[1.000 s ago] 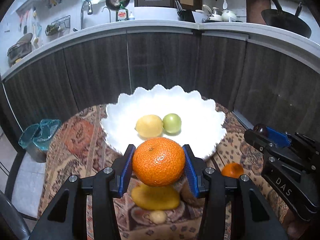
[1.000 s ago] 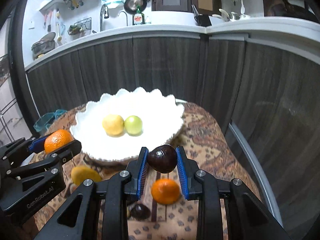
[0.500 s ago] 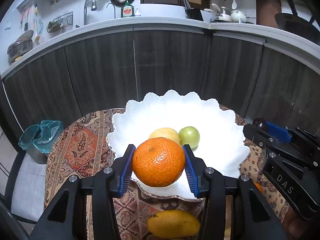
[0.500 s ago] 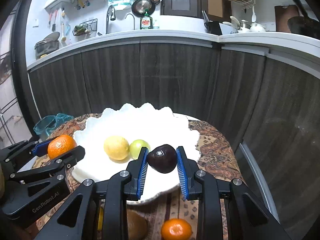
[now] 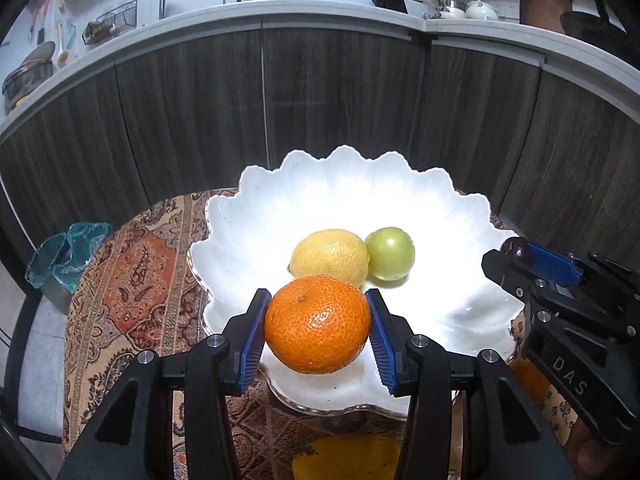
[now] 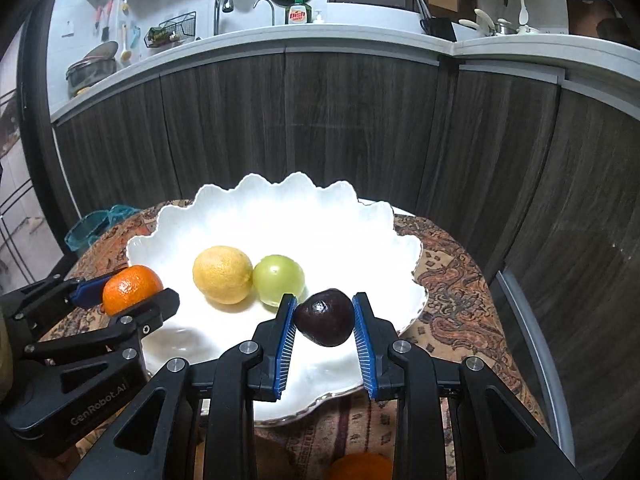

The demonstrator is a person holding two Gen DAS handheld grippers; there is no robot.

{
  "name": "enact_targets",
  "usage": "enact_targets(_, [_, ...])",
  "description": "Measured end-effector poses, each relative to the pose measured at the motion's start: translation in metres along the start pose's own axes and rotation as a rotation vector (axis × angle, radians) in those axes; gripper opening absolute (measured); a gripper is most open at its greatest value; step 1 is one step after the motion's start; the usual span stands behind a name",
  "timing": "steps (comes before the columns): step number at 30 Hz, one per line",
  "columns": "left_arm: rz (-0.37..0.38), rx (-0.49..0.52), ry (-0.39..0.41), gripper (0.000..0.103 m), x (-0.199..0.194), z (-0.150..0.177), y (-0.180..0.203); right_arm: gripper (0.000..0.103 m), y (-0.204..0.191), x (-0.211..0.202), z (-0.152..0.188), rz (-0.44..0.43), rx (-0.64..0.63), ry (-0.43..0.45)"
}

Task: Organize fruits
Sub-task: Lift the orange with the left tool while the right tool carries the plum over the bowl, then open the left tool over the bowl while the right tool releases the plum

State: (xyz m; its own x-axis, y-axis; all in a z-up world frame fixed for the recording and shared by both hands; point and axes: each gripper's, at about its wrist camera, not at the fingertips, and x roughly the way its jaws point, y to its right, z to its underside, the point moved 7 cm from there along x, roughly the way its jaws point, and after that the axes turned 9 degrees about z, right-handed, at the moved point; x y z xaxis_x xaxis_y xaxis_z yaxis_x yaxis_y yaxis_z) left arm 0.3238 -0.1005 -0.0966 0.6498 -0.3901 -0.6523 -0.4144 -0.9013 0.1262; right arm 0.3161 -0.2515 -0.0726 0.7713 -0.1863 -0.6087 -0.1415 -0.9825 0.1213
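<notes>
My left gripper (image 5: 317, 322) is shut on an orange mandarin (image 5: 318, 323) and holds it above the near left part of a white scalloped bowl (image 5: 452, 216). My right gripper (image 6: 324, 318) is shut on a dark purple plum-like fruit (image 6: 325, 317) over the bowl's (image 6: 360, 224) near right part. Inside the bowl lie a yellow lemon (image 5: 330, 255) and a green round fruit (image 5: 390, 253), side by side. The right view also shows the lemon (image 6: 222, 274), the green fruit (image 6: 279, 279), the mandarin (image 6: 130, 288) and the left gripper (image 6: 128, 292).
The bowl stands on a small round table with a patterned cloth (image 5: 136, 280). Below the bowl on the cloth lie a yellow fruit (image 5: 348, 458) and another orange (image 6: 358, 466). Dark cabinet fronts (image 5: 340, 96) rise close behind the table. A teal-lined bin (image 5: 66, 254) stands at the left.
Both grippers have moved forward and a little down, from in front of the bowl to over its near part. Each still holds its fruit. The loose fruits on the cloth have slid toward the bottom edge.
</notes>
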Motion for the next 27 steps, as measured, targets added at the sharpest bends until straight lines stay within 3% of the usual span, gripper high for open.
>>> enact_targets(5, [-0.018,0.010,0.015,0.050,-0.005,-0.002,0.000,0.030,0.000,0.000,0.000,0.002,0.002,-0.005])
enact_targets(8, [-0.039,0.010,0.036,0.065,-0.012,-0.005,-0.002,0.036,0.003,-0.003,-0.002,0.012,0.010,0.007])
enact_targets(10, [-0.048,0.007,0.046,0.070,-0.015,-0.005,-0.005,0.065,0.006,-0.006,-0.003,0.028,0.025,0.016])
enact_targets(12, [-0.062,0.008,0.052,0.075,-0.018,-0.005,-0.007,0.075,0.011,-0.010,-0.005,0.047,0.044,0.039])
enact_targets(16, [-0.093,0.008,0.070,0.091,-0.025,-0.005,-0.009,0.083,0.018,-0.017,-0.006,0.080,0.051,0.065])
enact_targets(19, [-0.103,0.011,0.074,0.095,-0.031,-0.006,-0.008,0.088,0.021,-0.021,-0.006,0.094,0.054,0.071])
enact_targets(27, [-0.098,-0.003,0.080,0.098,-0.053,-0.006,0.000,0.088,0.030,-0.047,-0.010,0.116,0.066,0.093])
